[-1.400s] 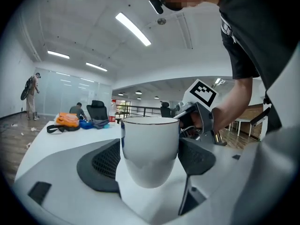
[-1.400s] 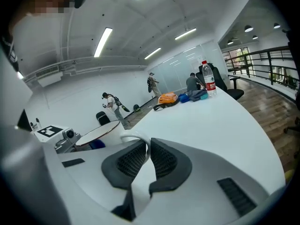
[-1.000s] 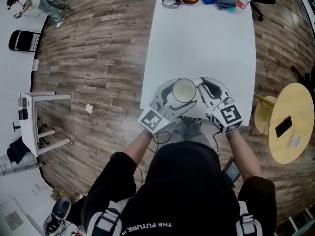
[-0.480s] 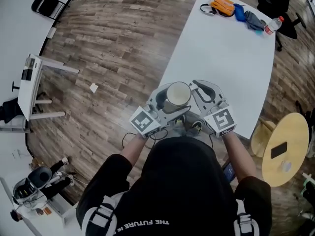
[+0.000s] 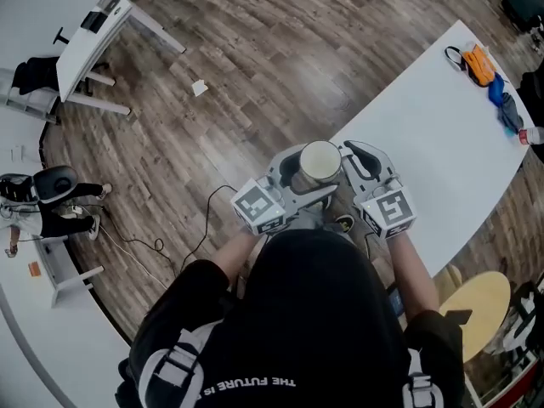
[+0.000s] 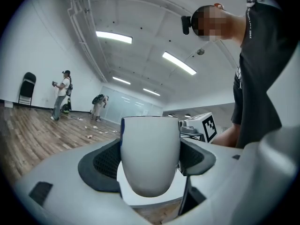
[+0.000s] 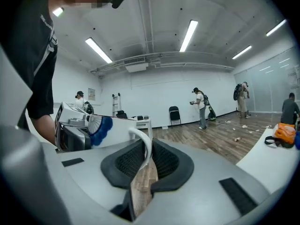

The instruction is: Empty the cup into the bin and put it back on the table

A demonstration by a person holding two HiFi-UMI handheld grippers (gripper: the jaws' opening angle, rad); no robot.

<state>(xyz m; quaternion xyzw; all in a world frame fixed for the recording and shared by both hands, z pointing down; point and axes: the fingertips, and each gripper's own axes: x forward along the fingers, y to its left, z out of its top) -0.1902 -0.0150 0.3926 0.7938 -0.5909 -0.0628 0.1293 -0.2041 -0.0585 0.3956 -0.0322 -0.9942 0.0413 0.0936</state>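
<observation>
A white cup (image 5: 320,161) with a blue mark on its side hangs upright in the air, off the edge of the white table (image 5: 425,143) and over the wood floor. My left gripper (image 5: 297,175) is shut on the cup's body (image 6: 150,156), one pad on each side. My right gripper (image 5: 355,161) is shut on the cup's thin white handle (image 7: 143,144); its jaws have just been opening a little with the handle still between the pads. What is in the cup cannot be made out. No bin is in view.
The table's far end carries an orange bag (image 5: 478,62) and blue items. A round wooden table (image 5: 472,304) stands at the lower right, a white desk (image 5: 93,32) at the upper left. A cable (image 5: 170,245) lies on the floor. People stand far off (image 7: 200,108).
The person has turned left, away from the table. Both grippers have carried the cup from over the table's near end to over the floor beside it. The hold looks unchanged.
</observation>
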